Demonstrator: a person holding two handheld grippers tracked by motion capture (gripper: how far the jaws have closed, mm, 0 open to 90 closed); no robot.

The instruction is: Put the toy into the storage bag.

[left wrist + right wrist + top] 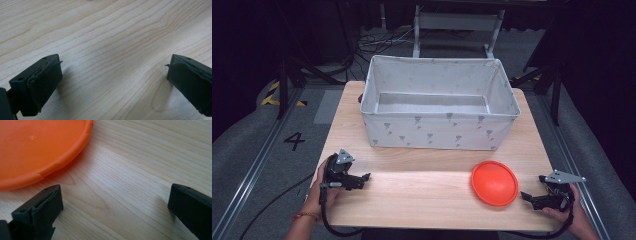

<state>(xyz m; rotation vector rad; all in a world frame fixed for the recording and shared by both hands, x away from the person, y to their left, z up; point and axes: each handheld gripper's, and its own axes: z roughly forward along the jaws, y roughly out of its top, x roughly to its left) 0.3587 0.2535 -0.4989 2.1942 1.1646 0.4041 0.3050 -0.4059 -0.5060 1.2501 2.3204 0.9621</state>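
Observation:
An orange plate lies flat on the wooden table, toward the front right. My right gripper rests low at the table's right edge, just right of the plate, jaws wide open over bare wood. In the right gripper view the orange plate sits at the upper left, just beyond the left jaw, with my right gripper holding nothing. My left gripper sits at the front left, open, pointing toward the table's middle. In the left gripper view my left gripper spans bare wood.
A large white fabric bin with a small grey print stands open and empty at the back of the table. Dark floor, cables and a metal frame lie beyond it. A floor marking "4" sits left of the table.

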